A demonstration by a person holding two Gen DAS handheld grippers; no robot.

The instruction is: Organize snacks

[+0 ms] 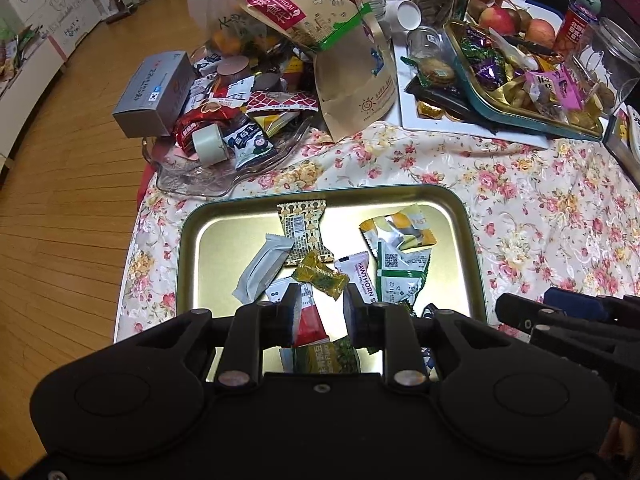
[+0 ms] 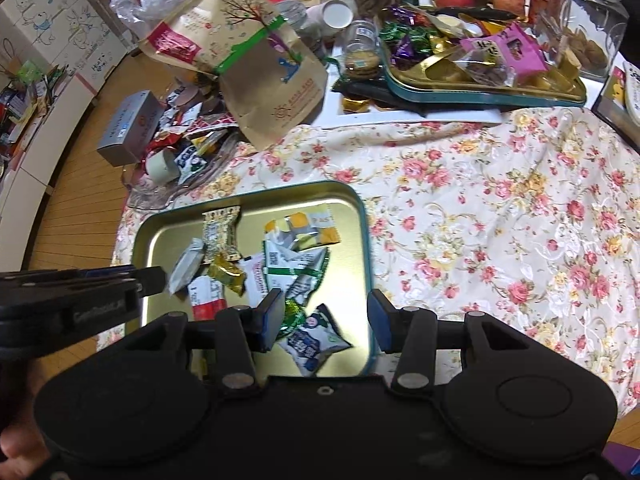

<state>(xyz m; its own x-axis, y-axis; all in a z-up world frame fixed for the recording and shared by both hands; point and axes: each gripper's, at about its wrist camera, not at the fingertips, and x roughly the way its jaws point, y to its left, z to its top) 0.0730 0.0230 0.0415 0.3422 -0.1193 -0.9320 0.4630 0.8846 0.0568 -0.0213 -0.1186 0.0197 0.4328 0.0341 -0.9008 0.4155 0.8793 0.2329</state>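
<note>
Broadly, the table (image 2: pixel 500 208) under its flowered cloth carries three heaps: a glass dish (image 1: pixel 192 176) of mixed snacks at the far left, a teal tin (image 2: pixel 480 94) of sweets at the far right, and close in front the gold tray (image 1: pixel 188 248) where sorted packets collect. A big brown paper bag (image 1: pixel 348 80) leans against the glass dish and hides part of it.

On the gold tray lie loose wrapped snacks, among them a grey bar (image 1: pixel 262 266), a yellow sweet (image 1: pixel 320 274) and a blue and white packet (image 2: pixel 314 342). They overlap near the middle, while the tray's left half and right edge are bare.

The left gripper (image 1: pixel 322 306) hovers over the tray with its jaws a little apart and nothing pinched; packets show through the gap but lie below it. The right gripper (image 2: pixel 326 314) hangs over the tray's right edge, jaws spread wider, also empty.

My reading is that the step in hand is fetching the next snack from the glass dish. To do it well, I would go in from the open near side of the dish, away from the leaning bag, and pick a packet lying on top. Grip it across its narrow width. Then set it on a bare part of the tray so the pile does not slide.
</note>
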